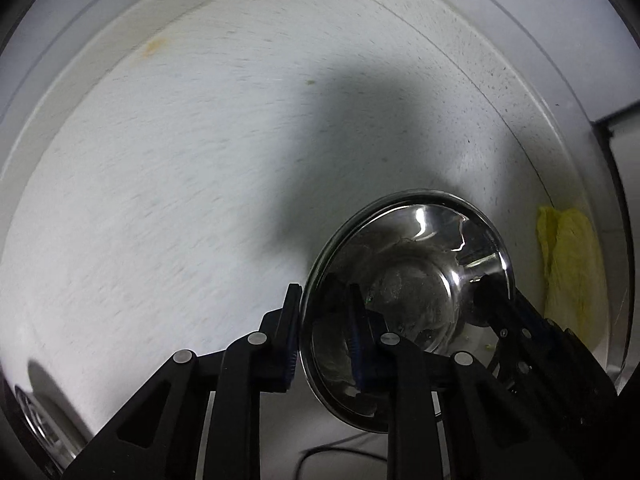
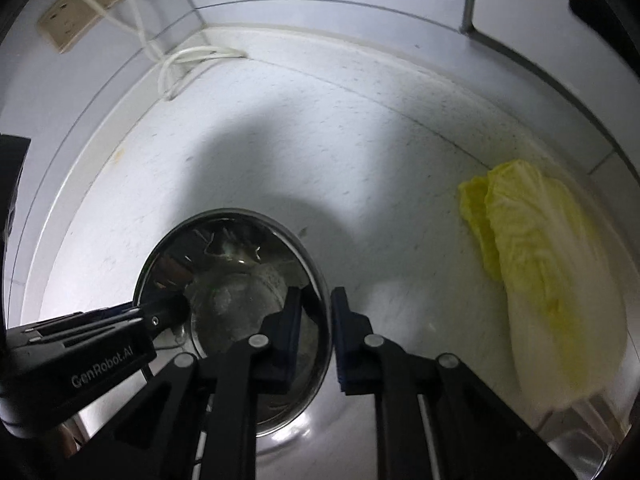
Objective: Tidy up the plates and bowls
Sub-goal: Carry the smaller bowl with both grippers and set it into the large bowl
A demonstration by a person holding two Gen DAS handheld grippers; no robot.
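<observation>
1. Steel bowl held over a white speckled countertop, mirror-bright inside, tilted toward the left wrist camera.
2. Left gripper clamped on the bowl's rim: one blue-padded finger outside the wall, the other inside the bowl, rim pinched between the pads.
3. Right gripper clamped likewise on the opposite side of the same bowl: one finger inside, one outside, rim caught between.
4. Seen in the right wrist view at lower left: the left gripper's black body, lettered "GenRobot.AI", its tip meeting the bowl's far edge.
5. Seen in the left wrist view at right: the right gripper's dark fingers reaching onto the bowl's rim.
6. Napa cabbage lying on the counter to the right of the bowl, well apart from it, pale white at the stem end, yellow-green at the leaf end; visible in the left view as a yellow strip by the counter's edge.
7. Beige wall socket on the wall at the back corner, with a white cable plugged in and looped down onto the counter.
8. Rim of another steel dish at the lower left edge of the left view, mostly cut off.
9. Dark shadow of hands and grippers cast across the counter behind the bowl.
</observation>
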